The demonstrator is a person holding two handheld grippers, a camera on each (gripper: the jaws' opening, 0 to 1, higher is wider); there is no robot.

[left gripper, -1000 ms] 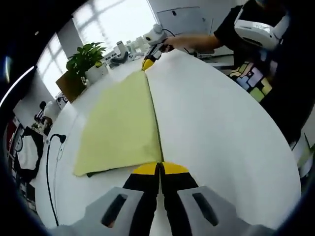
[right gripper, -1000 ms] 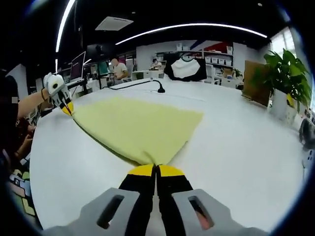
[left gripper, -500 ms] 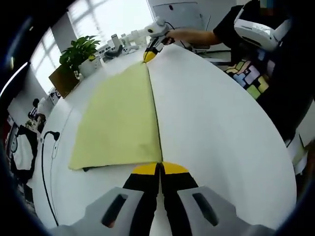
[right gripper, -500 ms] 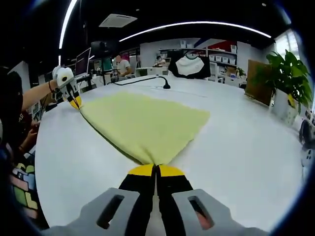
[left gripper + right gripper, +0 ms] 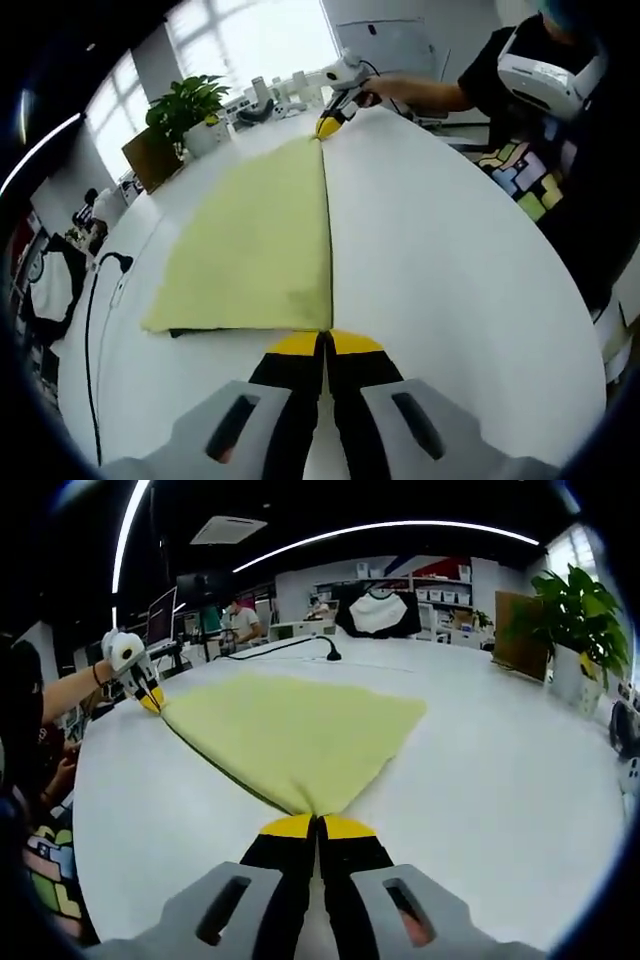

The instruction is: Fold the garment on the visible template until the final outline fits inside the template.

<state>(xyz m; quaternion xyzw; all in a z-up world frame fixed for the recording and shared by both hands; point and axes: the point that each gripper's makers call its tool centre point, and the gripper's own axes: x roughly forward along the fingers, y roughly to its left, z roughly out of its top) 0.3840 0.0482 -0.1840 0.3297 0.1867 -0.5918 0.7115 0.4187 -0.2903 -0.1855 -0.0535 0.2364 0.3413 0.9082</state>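
A pale yellow garment (image 5: 265, 235) lies flat on the white table (image 5: 440, 260), folded along a straight edge that runs between the two grippers. My left gripper (image 5: 325, 340) is shut on the near corner of that fold. At the far corner my right gripper (image 5: 333, 122) is shut on the cloth as well. The right gripper view has the same garment (image 5: 300, 730), my right gripper (image 5: 318, 823) pinching its near corner and the left gripper (image 5: 148, 695) at the far left corner. A dark strip, perhaps the template (image 5: 195, 331), peeks out under the garment's edge.
A person in a black patterned shirt (image 5: 550, 160) stands at the table's right edge. A potted plant (image 5: 190, 105) and small items sit at the far end. A black cable (image 5: 93, 330) runs along the left side. Another plant (image 5: 575, 605) stands at the right.
Both views have shifted a little with the hands. The garment stays stretched between the two shut grippers, its folded edge lying straighter on the table.
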